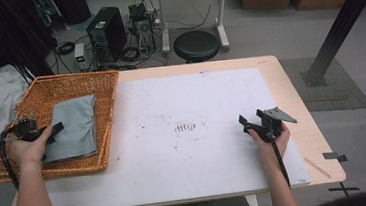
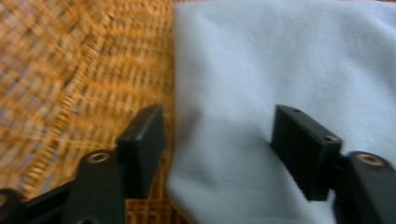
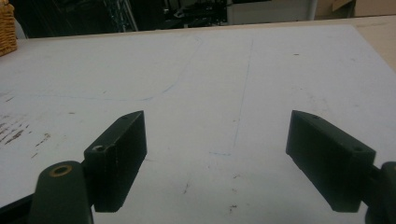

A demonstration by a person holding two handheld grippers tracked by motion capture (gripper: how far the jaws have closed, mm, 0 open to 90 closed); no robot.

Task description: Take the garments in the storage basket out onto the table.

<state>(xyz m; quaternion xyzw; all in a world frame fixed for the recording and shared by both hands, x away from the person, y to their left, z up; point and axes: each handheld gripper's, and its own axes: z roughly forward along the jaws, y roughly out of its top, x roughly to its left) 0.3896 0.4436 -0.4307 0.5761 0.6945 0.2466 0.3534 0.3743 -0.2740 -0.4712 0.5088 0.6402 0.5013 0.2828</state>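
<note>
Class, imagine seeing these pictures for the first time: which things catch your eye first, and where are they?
The orange woven wicker basket at the table's left edge stands out, with a folded grey-blue cloth lying inside it. The left gripper straddles the cloth's edge with its jaws apart, not pressing it. The right gripper hovers open over the stained white table mat.

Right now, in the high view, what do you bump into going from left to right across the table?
Left hand-held gripper → grey cloth lying in the wicker basket → dark scuff marks on the white mat → right hand-held gripper.
</note>
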